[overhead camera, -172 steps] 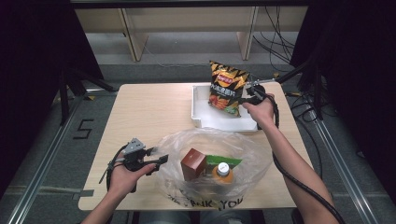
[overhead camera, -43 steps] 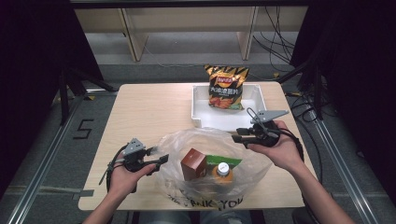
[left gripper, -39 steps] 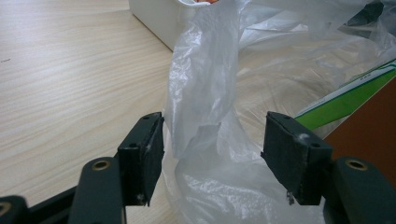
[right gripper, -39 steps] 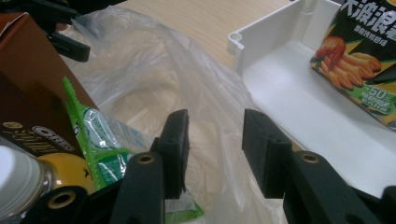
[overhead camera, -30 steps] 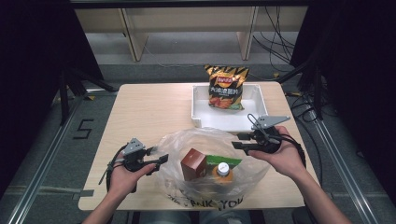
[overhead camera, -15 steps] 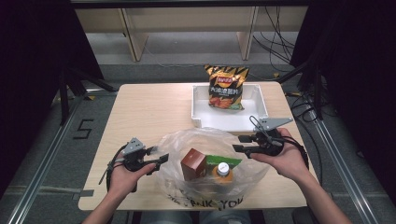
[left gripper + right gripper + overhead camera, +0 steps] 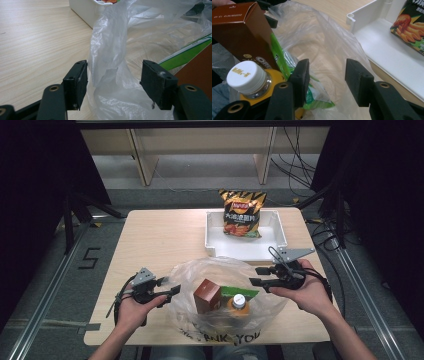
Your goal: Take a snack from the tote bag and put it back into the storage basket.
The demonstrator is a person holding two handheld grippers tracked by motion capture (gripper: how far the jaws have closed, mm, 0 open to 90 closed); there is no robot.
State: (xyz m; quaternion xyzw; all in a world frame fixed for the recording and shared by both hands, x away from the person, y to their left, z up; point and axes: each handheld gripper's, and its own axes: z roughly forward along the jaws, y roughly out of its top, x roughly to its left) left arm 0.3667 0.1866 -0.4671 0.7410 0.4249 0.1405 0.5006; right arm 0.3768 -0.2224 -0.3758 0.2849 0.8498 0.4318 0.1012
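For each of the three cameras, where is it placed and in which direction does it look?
High view: above the person's side, looking forward and down at the table; forearms, left gripper, right gripper.
Left gripper view: on that gripper, looking along its jaws with a fold of the plastic bag between them.
Right gripper view: on that gripper, facing the bag's opening.
Shared: brown box, white tray.

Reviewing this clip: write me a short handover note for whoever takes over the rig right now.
Left gripper: open, a fold of the plastic bag between its pads, not pinched.
Right gripper: open at the bag's other edge, jaws just been widening, gripping nothing.
Done: chip bag stands in the white tray.
Left: brown box, green packet and white-capped bottle are in the bag.
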